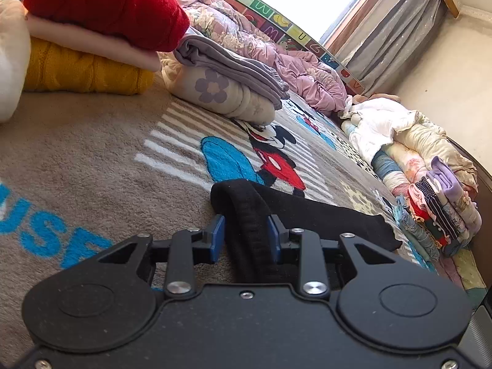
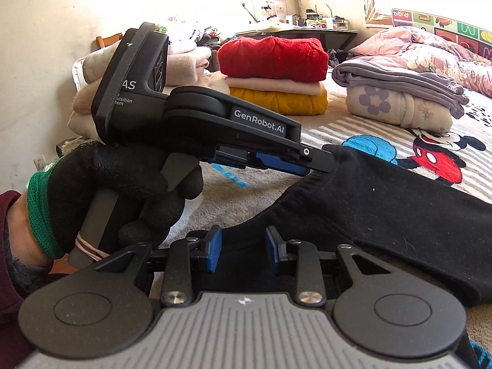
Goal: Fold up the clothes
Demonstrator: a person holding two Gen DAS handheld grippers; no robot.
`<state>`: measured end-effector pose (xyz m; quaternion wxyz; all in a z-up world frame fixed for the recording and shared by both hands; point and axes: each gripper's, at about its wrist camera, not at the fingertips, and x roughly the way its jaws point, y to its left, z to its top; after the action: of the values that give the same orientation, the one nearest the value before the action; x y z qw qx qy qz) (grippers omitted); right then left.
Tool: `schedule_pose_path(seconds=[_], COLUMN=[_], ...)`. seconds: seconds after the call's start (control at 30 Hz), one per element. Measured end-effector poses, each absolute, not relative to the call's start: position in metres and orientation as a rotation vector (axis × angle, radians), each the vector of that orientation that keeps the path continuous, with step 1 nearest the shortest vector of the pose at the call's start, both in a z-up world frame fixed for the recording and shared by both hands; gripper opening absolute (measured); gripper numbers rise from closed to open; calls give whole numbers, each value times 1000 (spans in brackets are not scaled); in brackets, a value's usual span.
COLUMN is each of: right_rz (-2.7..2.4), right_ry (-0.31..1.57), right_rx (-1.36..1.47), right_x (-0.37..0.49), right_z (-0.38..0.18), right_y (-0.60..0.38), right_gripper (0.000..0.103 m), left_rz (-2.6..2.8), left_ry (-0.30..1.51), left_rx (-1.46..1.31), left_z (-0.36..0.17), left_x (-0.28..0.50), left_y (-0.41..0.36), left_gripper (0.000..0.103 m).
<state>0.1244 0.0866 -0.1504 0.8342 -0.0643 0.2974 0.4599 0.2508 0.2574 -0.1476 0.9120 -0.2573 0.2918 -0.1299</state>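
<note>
While both claws sit low over the blanket [image 1: 92, 141], the work in hand is a black garment [image 2: 384, 209], lying stretched and not yet folded. Nearest, the left claw [image 1: 246, 236] has its blue pads parted, with the garment's ribbed band standing between them; whether the pads actually press it cannot be told. The right claw [image 2: 243, 249] is likewise part open, black cloth lying between its pads, grip unconfirmed. Just ahead of the right claw, the gloved left hand [image 2: 117, 190] holds its tool at the band.

Beyond both claws stand finished goods: a stack with a red sweater [image 2: 273, 55] on top and a yellow knit [image 2: 276, 101] below, and beside it grey trousers [image 2: 396, 77] on a flowered bundle [image 2: 396, 107]. Further stacks [image 1: 436, 209] lie right of the left claw. Judgement: much folded, this piece outstanding.
</note>
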Motion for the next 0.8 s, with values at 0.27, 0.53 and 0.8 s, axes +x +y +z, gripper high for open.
schedule_pose_path(seconds=[0.27,0.53,0.8], right_rz=[963,950,925], right_ry=[629,622,606], right_rx=[-100,-96,-82], right_x=[124,124,120], right_z=[-154,-155,-153], right_y=[84,83,81], right_gripper=[33,33,32], left_rz=[-302,-356,-319], left_ry=[613,657,606], left_rx=[-592,-585,-528], left_z=[-152,-154,-143], left_x=[254,250,237], left_y=[261,252,247], left_gripper=[28,26,3])
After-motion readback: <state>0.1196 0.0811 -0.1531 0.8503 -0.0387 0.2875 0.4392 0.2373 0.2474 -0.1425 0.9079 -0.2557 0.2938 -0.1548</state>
